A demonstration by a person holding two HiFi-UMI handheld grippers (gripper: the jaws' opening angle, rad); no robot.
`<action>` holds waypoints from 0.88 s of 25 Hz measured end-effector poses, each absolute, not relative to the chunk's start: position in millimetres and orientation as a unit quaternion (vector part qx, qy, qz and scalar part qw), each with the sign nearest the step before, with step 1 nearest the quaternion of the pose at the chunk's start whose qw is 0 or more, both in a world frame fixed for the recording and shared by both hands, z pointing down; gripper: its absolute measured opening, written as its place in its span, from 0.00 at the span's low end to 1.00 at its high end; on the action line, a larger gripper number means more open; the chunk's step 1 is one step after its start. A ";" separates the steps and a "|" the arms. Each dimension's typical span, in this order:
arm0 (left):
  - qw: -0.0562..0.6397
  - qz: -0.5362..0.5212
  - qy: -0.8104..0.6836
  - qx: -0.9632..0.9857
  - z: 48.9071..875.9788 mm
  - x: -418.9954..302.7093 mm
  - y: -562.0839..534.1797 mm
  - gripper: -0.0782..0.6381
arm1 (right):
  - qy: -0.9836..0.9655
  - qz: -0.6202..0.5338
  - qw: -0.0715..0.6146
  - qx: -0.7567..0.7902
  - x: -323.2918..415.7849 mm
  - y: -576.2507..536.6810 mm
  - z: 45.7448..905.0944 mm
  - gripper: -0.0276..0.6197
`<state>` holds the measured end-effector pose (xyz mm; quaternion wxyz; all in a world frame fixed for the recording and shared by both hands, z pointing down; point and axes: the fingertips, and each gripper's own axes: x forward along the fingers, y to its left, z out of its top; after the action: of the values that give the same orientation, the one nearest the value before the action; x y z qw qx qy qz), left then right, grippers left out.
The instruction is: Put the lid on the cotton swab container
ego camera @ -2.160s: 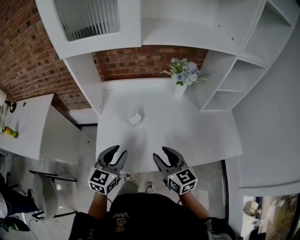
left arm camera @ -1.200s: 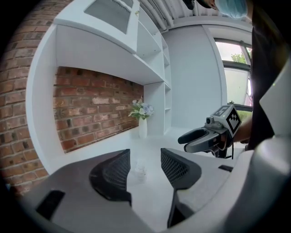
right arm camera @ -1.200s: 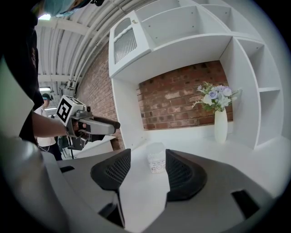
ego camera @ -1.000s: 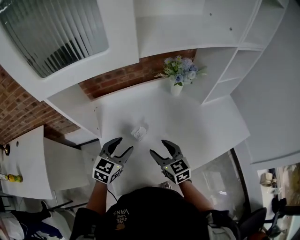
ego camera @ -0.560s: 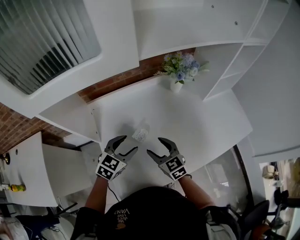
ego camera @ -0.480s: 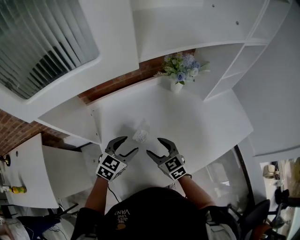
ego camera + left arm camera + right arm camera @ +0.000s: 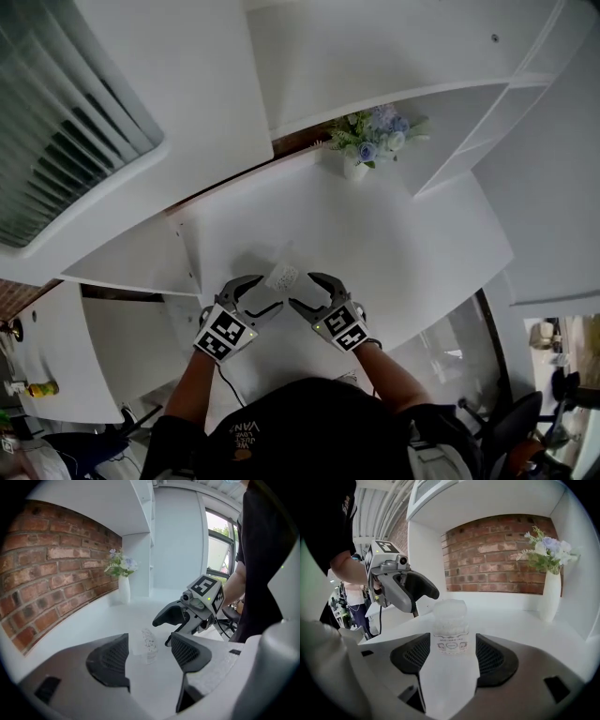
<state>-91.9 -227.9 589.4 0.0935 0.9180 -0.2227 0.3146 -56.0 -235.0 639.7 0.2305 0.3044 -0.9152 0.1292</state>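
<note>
The cotton swab container (image 7: pixel 281 276) stands on the table (image 7: pixel 403 234), just ahead of both tools and between their tips. The left tool (image 7: pixel 270 292) comes at it from one side and the right tool (image 7: pixel 300 289) from the other, and the two face each other across it.

The left tool's jaws are opening and already stand wide. The container sits beyond their tips, on the centre line, and neither pad touches it. The right tool's jaws are also spread wide and hold nothing. From this tool the container is dead ahead, just past the tips and framed evenly by both pads.

The container's long axis is upright, with the label facing the right tool and the swab heads packed towards the top. A pale translucent shape sits at or beside the top, but I cannot tell whether it is the lid or whether it is seated.

Both tools are about equally near. The right one looks better lined up, so a short straight push forward would likely bring its pads either side of the body. A vase of flowers (image 7: pixel 361 155) stands well beyond, far from either tool.
</note>
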 end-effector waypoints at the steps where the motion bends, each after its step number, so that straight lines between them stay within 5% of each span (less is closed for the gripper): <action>1: 0.092 0.319 -0.218 0.918 589.2 -92.1 -228.0 0.48 | -0.916 0.130 0.231 0.302 -58.2 -235.7 639.6 0.47; 22: 0.041 0.400 -0.124 0.907 614.9 -66.9 -219.8 0.49 | -0.932 0.117 0.246 0.240 -73.5 -245.1 660.0 0.47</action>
<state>-66.9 -219.8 614.9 0.0415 0.9069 -0.1243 0.4005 -73.5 -245.1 660.0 0.2464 0.2396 -0.9318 0.1166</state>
